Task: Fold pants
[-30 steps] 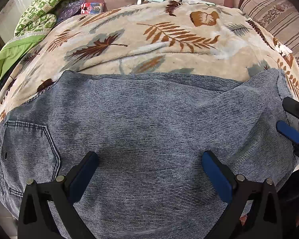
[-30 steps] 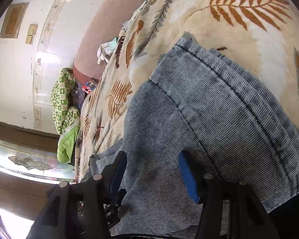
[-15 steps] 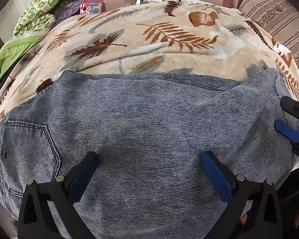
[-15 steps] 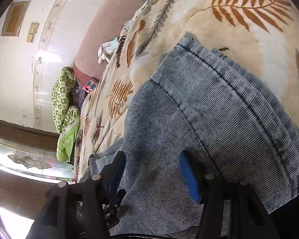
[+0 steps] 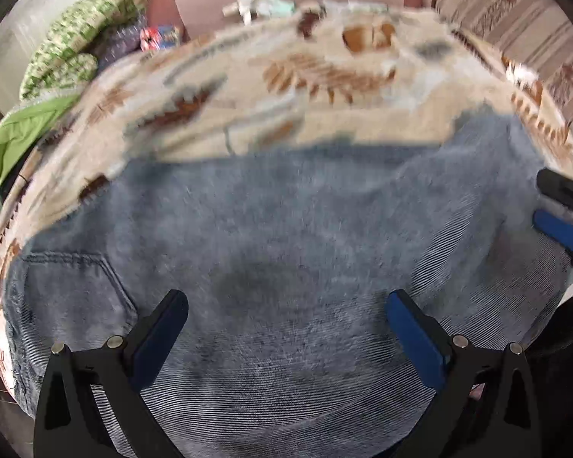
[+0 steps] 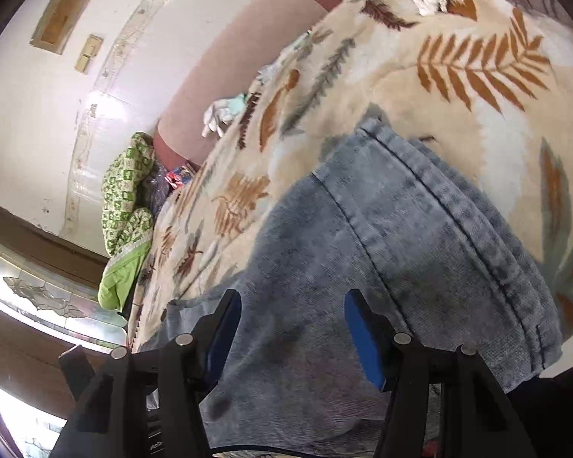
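Faded blue-grey denim pants (image 5: 286,252) lay flat along the near edge of a bed covered by a cream blanket printed with brown and grey leaves (image 5: 271,87). Long axis ran side to side in the left wrist view, parallel to that near edge: back pocket (image 5: 73,290) and seat toward the blanket's left edge, stacked stitched hems (image 6: 450,206) toward its right. Appeared folded lengthwise, with several hem layers piled one over another in the right wrist view. Far long edge sat straight across the blanket's middle; near side drooped over the bed's front edge.

Left gripper (image 5: 286,328) hovered over the pants' near middle, its blue-padded black fingers (image 5: 160,332) spread wide apart, nothing clamped; contact with the denim could not be told through the blur. Right gripper (image 6: 292,324) was poised above the hem end, its blue-lined fingers (image 6: 362,336) apart at a moderate gap with only denim beneath, nothing gripped between them. Seen again at the right rim of the left wrist view, just beside the hem-side edge of the pants.

Beyond the blanket's far edge: a pale white glove (image 6: 219,112) against a pinkish-brown headboard (image 6: 225,61). At the far left corner, a green-and-white patterned quilt (image 5: 80,49).
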{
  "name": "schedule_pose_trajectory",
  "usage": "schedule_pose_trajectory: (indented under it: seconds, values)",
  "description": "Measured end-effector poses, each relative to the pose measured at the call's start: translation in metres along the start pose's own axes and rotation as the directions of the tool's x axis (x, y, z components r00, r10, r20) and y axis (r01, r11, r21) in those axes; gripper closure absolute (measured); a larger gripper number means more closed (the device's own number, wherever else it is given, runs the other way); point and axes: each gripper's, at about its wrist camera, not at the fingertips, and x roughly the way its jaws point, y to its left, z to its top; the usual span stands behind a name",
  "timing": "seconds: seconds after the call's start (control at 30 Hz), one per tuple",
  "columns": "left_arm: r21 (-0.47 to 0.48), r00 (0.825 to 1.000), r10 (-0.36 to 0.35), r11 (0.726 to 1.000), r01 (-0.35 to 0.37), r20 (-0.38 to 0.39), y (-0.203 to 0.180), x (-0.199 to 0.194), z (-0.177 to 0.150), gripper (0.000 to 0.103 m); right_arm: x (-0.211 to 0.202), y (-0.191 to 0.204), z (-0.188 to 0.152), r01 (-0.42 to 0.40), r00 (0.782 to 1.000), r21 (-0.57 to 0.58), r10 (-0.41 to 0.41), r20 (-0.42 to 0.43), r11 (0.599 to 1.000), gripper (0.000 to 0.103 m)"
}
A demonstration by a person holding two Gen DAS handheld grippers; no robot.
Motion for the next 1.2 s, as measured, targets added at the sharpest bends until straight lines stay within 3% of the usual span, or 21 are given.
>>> schedule_pose_trajectory:
  seconds: [0.07,0.2,0.3,0.53,0.63,0.77,0.83,1.03,1.2]
  values:
    - [-0.052,0.999,-0.038,0.998,0.039,0.016,0.008,0.0,-0.002,0.0,0.011,-0.008,-0.001,0.025,0.998,0.018,-0.024,-0.054,1.0,0.042]
    - [-0.024,1.0,-0.029,0.999,0.03,0.005,0.008,-0.006,0.004,0.0,0.006,-0.005,-0.003,0.024,0.998,-0.007,-0.025,-0.052,1.0,0.042]
    - [-0.014,0.999,-0.028,1.0,0.028,0.038,0.009,-0.015,0.004,0.0,-0.002,-0.014,-0.002,-0.02,0.997,0.041,0.023,-0.072,0.999,0.042]
    - [-0.013,0.995,-0.055,0.998,0.056,0.083,0.007,-0.03,0.008,0.0,-0.082,-0.045,0.023,-0.131,0.991,0.139,0.124,0.053,0.982,0.036]
    - [-0.001,0.994,-0.074,0.997,0.074,0.079,0.0,-0.028,0.01,0.0,-0.109,-0.063,0.031,-0.141,0.987,0.191,0.124,0.098,0.971,0.034]
    - [0.014,0.993,-0.106,0.994,0.106,0.048,-0.014,-0.02,0.012,0.0,-0.112,-0.088,0.033,-0.137,0.99,0.276,0.126,0.057,0.951,0.033]
    - [0.023,0.993,-0.114,0.993,0.113,0.043,-0.019,-0.018,0.013,0.0,-0.105,-0.095,0.03,-0.118,0.993,0.302,0.117,0.022,0.946,0.033]
    - [0.054,0.995,-0.099,0.994,0.098,0.01,-0.029,-0.005,0.014,0.0,-0.087,-0.114,0.033,0.025,0.999,0.332,-0.013,-0.036,0.943,0.033]
    - [0.037,0.993,-0.117,0.993,0.117,-0.003,-0.026,0.001,0.01,0.0,-0.061,-0.124,0.046,0.076,0.99,0.325,-0.032,-0.139,0.943,0.032]
